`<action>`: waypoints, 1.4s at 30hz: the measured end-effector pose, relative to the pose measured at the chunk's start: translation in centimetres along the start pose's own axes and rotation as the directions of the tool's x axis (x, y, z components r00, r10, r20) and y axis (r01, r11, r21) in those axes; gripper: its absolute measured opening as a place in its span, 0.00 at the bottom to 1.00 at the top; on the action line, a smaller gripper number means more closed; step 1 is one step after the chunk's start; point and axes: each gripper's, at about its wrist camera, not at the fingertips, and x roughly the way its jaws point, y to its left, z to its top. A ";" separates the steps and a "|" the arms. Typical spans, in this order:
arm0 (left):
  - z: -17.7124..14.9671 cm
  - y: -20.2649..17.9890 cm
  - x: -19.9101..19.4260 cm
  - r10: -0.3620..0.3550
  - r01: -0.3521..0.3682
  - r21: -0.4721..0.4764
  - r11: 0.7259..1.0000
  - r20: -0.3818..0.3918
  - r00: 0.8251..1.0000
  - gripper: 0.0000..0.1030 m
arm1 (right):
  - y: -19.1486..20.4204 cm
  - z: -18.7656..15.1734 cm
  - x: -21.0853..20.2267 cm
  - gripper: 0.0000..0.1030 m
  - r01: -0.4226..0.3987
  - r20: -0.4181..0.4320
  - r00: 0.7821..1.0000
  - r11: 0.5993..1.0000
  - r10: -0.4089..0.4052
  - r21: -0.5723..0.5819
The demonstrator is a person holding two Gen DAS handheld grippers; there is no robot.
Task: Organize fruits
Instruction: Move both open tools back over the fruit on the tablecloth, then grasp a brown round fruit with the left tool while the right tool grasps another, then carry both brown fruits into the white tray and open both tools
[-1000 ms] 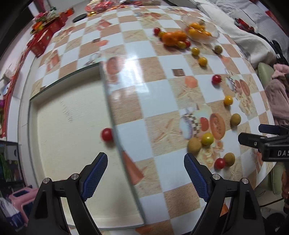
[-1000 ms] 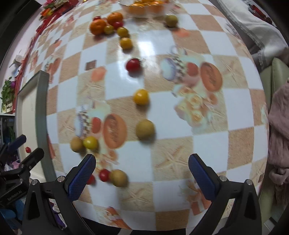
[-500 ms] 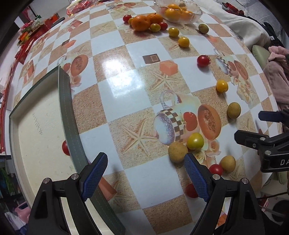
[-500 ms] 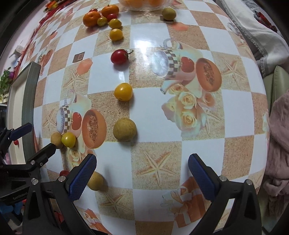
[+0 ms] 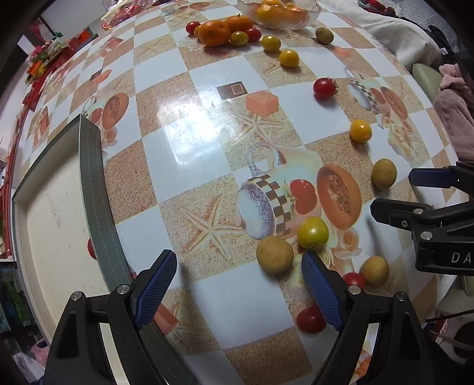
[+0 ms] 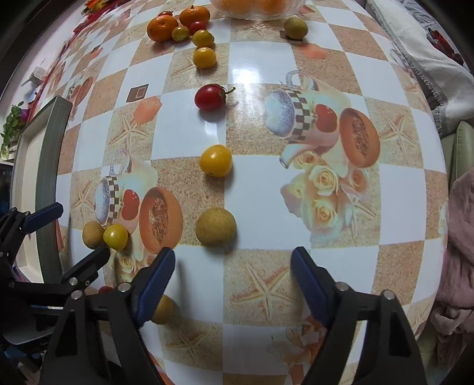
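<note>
Left hand-held gripper (image 5: 238, 280): we hold it wide open and empty, low over the desk (image 5: 183, 139).
Right hand-held gripper (image 6: 232, 274): it is wide open too, with nothing in it.
Fruits: small round ones lie all over the desk. A brown fruit (image 5: 275, 255) and a yellow-green tomato (image 5: 312, 232) touch each other just ahead of our left blue finger pads (image 5: 155, 288).
Right side target: a second brown fruit (image 6: 215, 226) sits just in front of the right hand-held gripper, with a yellow tomato (image 6: 215, 160) further on.
Tray: the grey tray (image 5: 94, 189) sits at the left edge, with one red tomato (image 5: 91, 248) inside, half hidden by the rim.
Bowl: a glass bowl (image 5: 278, 13) of orange fruit stands at the far end.
Our step, we think: picking up the near brown fruit.
How to do it well: we should slide a bit to the right so only the brown fruit sits between the pads, not the tomato. Then we close softly, because round fruit can roll away or squash.
</note>
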 end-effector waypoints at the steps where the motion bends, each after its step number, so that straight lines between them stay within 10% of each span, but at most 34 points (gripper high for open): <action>1: 0.2 -0.1 0.1 0.002 -0.002 -0.003 1.000 -0.002 1.000 0.80 | 0.3 0.2 0.1 0.78 0.010 0.008 1.000 1.000 -0.010 -0.007; 10: 0.3 -0.2 0.1 0.004 -0.005 -0.032 0.999 -0.032 0.999 0.60 | 2.1 1.0 -0.1 0.55 0.057 0.028 0.998 0.998 -0.057 -0.009; 14: 0.1 -1.4 -0.3 -0.020 0.019 -0.023 1.000 -0.026 0.999 0.42 | 3.0 0.4 -0.6 0.28 0.069 0.039 0.997 0.997 -0.068 -0.033; 17: 0.1 -2.2 -0.6 -0.033 0.033 -0.028 0.999 -0.020 0.999 0.26 | 3.2 0.1 -0.9 0.28 0.036 0.034 0.999 0.999 -0.035 -0.024; 42: -2.7 6.2 -5.7 -0.102 0.124 -0.258 0.958 0.098 0.990 0.26 | 3.9 0.9 -4.6 0.28 -0.081 0.061 0.995 0.996 0.083 -0.034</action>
